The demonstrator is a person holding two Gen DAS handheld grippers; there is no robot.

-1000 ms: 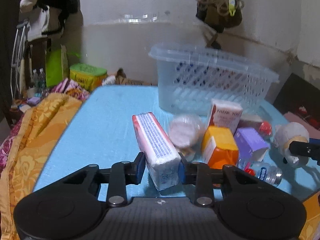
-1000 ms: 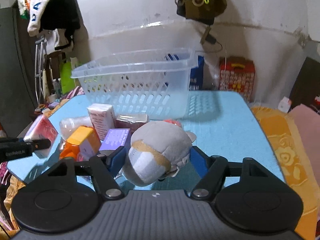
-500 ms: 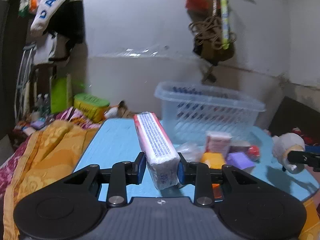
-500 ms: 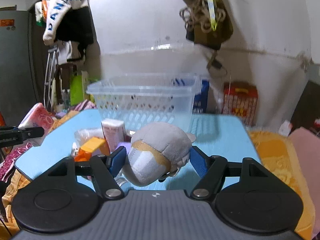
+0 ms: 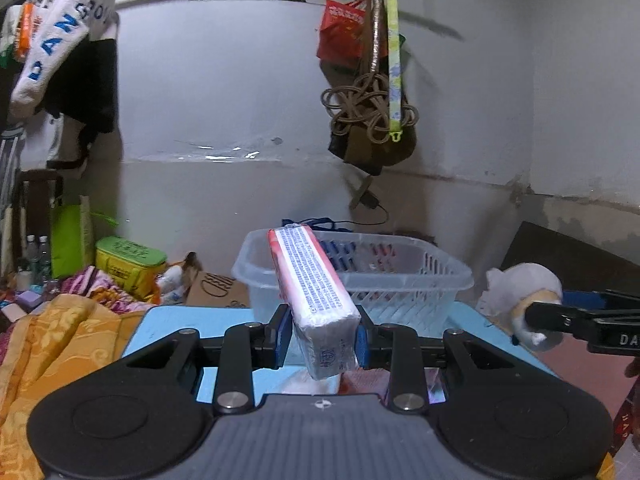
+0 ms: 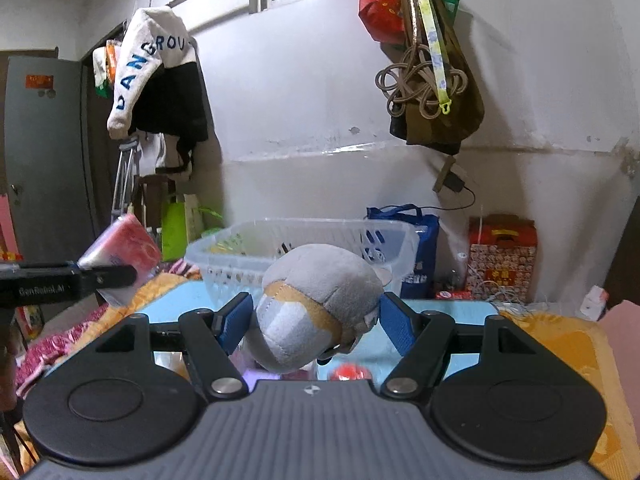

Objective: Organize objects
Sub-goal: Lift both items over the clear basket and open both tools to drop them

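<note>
You've lifted both loads off the tabletop [image 5: 168, 320]: left jaws clamped on the pack [image 5: 316, 292], right jaws clamped on the plush [image 6: 316, 312], each now level with the basket [image 5: 400, 280] rim at 12 o'clock, ready to drop in.

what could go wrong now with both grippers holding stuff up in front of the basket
1. The left gripper clamps the long packet only near one end, so most of it sticks out ahead and could pivot or slip.
2. The right gripper squeezes a soft plush toy that bulges past the pads and might squirm out.
3. Both aim at the same basket; the grippers could bump each other or nudge its rim.
</note>
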